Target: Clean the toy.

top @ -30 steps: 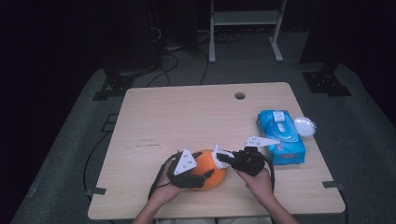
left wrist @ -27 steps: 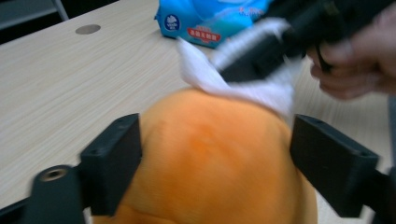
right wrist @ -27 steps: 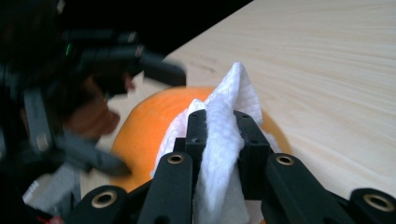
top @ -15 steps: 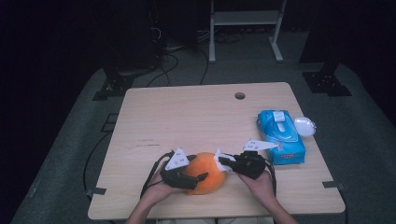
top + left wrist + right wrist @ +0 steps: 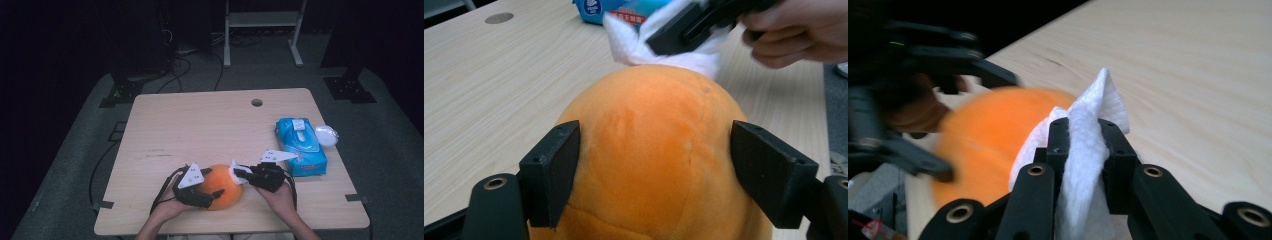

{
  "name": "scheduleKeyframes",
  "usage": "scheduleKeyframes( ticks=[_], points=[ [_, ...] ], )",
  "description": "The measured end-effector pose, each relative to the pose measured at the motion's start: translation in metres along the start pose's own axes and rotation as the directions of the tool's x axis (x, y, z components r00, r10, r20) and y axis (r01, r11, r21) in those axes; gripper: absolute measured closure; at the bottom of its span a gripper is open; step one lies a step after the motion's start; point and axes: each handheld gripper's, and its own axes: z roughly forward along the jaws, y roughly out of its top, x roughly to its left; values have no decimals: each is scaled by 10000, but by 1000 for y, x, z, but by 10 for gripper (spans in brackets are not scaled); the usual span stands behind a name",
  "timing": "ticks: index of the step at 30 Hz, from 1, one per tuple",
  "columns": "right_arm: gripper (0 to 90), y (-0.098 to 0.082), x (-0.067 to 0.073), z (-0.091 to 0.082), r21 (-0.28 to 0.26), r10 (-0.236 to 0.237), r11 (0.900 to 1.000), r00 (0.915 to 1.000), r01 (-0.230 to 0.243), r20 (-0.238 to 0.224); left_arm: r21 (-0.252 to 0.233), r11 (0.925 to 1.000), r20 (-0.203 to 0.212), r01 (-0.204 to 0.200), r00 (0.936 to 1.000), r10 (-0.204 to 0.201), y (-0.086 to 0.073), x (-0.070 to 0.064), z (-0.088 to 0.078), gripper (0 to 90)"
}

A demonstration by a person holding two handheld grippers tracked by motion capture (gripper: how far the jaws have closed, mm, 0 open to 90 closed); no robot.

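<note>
Orange plush, rounded like a soft ball, sits near the front edge of the wooden table [image 5: 210, 125], and the orange plush toy [image 5: 222, 186] is flanked by both tools. The left gripper [image 5: 209, 197] is set around the toy's near left flank; in the left gripper view its two black jaws are seen spread on either side of the fabric, the left one at or just off the surface and the right one apart from it, and they have just been opening with the toy between them. No firm grip is shown. The right gripper [image 5: 239, 174] has its jaws pressed together on a folded white wipe [image 5: 1083, 150], and the wipe's free end is laid against the toy's upper right side. The relation that matters is judged to be this: the toy lies to the left of the wipe's tip and directly ahead of the left jaws, so any rubbing stroke would push the toy towards the left gripper. With those jaws loosened, the toy may roll or slide. No long axis is offered by the toy. A blue wipe packet [image 5: 301, 146] lies well apart at the right, with a small white lid [image 5: 326, 135] just beside it.
</note>
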Motion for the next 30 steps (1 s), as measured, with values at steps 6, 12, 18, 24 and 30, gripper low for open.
scheduleKeyframes(
  ticks=[6,12,18,24,30],
  points=[
    [770,-3,-1,0,-122,444,9989,9988,-447,-226,-41,10000,-13,59,10000,-59,-1,1,2,216],
    [771,9,26,0,-201,-652,9977,9961,641,-602,0,9998,-31,-174,9998,174,0,-1,2,198],
    [771,0,6,0,-48,-154,9999,9989,153,-432,67,9968,-2,802,9968,-802,0,15,-5,85],
    [770,6,15,0,-300,-282,9992,9982,266,-527,219,9981,-449,575,9974,-564,2,8,-1,234],
    [771,16,34,-1,-449,-1207,9919,9913,1185,-517,-96,9997,-909,-210,9957,201,20,-14,5,276]
  ],
)
